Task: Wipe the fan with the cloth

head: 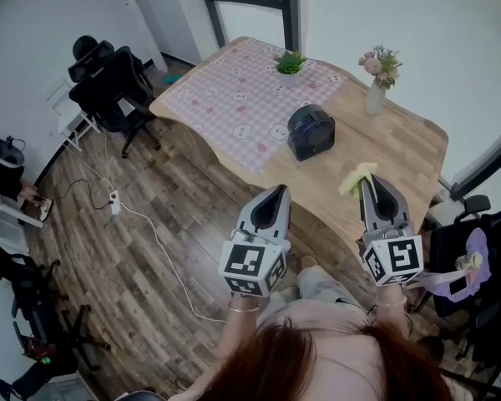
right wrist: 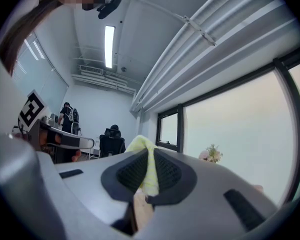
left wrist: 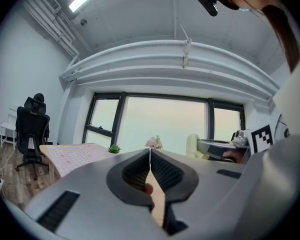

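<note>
Two claws clenched: right claw (head: pixel 368 180) pinching the cloth (head: pixel 356 177), left claw (head: pixel 280 190) empty; fan (head: pixel 311 131) lies toward ten-thirty from the cloth.

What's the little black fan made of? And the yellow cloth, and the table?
The fan looks like dark plastic, smooth and fairly matte, with a grille on its front. The cloth, pinched in the right gripper, looks like soft fabric, maybe microfibre, because it folds and droops. The table looks like light wood with grain lines showing. Solid or veneer, I cannot tell.
</note>
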Action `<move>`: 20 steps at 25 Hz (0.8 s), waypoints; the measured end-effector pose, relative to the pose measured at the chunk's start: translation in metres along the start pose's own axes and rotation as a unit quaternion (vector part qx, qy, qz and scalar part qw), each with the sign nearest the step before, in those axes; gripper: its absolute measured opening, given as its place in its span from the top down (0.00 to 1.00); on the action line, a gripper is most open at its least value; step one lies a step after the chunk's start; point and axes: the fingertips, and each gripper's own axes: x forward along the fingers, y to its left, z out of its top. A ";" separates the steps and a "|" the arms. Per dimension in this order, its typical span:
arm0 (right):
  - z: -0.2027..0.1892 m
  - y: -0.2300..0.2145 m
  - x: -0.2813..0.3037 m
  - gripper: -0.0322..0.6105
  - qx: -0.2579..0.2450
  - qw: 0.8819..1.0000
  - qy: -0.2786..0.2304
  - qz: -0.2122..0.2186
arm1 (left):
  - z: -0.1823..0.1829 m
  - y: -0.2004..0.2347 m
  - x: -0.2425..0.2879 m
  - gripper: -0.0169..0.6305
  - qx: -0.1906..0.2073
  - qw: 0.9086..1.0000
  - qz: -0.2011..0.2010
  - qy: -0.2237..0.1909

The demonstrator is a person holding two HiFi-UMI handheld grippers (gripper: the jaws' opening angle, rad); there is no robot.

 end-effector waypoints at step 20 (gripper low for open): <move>-0.010 -0.041 0.044 0.90 0.004 1.000 0.015 0.024 | 0.003 -0.021 0.078 0.95 0.012 1.000 -0.022 0.015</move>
